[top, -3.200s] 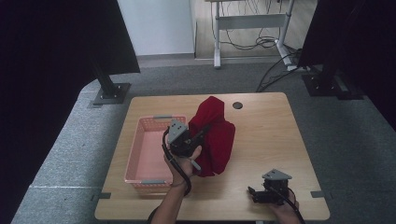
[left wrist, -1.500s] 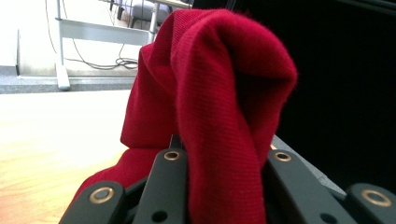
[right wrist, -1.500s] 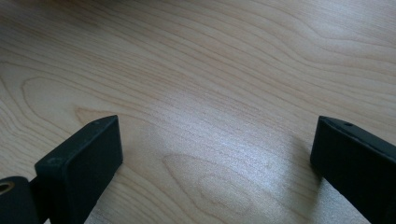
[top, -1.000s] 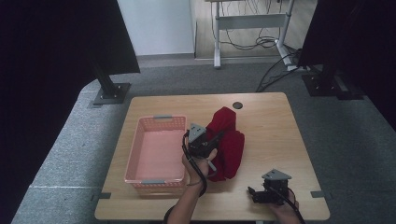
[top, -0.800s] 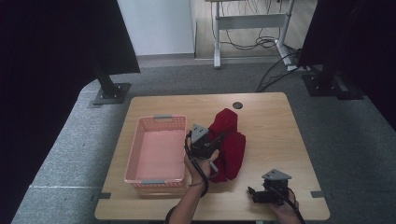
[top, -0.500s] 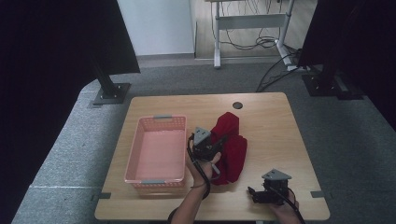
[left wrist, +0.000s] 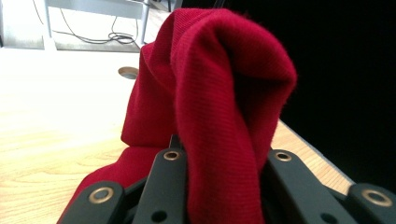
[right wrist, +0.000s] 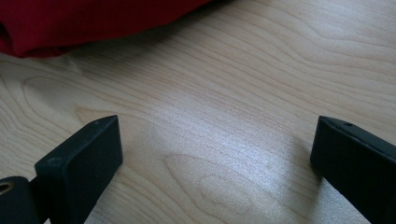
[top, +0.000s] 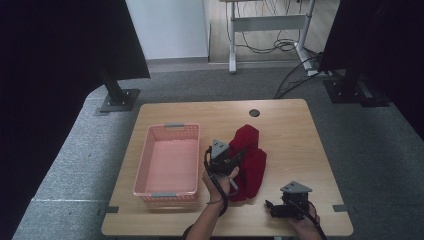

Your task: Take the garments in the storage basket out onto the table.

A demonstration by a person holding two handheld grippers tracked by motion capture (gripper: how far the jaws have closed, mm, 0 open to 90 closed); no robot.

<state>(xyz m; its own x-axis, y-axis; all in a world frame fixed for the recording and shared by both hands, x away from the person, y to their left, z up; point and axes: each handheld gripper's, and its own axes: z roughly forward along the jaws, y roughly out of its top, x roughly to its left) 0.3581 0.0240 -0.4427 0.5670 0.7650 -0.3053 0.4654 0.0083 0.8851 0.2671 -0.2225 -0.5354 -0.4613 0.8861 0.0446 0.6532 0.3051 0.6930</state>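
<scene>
A pink basket point(top: 167, 160) sits on the wooden table point(top: 290, 130) at about nine o'clock from the table's middle, its long sides running toward twelve and six o'clock, with the tabletop showing through its bottom

Just beside the basket, at its three o'clock side, the left gripper point(top: 231, 161) is held in the person's left hand point(top: 220, 181), whose forearm comes in from six o'clock. A black cable loops from this gripper down along the wrist. Its jaws are clenched on a red cloth point(top: 250, 160); in the left gripper view a thick fold of the cloth point(left wrist: 219, 107) rises straight up from between the two black jaws, pinched between them, while the rest of it droops to the table at ten o'clock of the fold

The cloth lies crumpled near the table's centre, stretching from about twelve o'clock, below the small round hole point(top: 254, 113) in the tabletop, down toward six o'clock beside the hand

At about five o'clock of the cloth, near the table's front edge, the right gripper point(top: 274, 209) rests low over the wood, apart from the cloth. In the right gripper view its jaws stand wide apart, released and grasping nothing, with bare wood between them and the red cloth's edge point(right wrist: 93, 21) at eleven o'clock
</scene>
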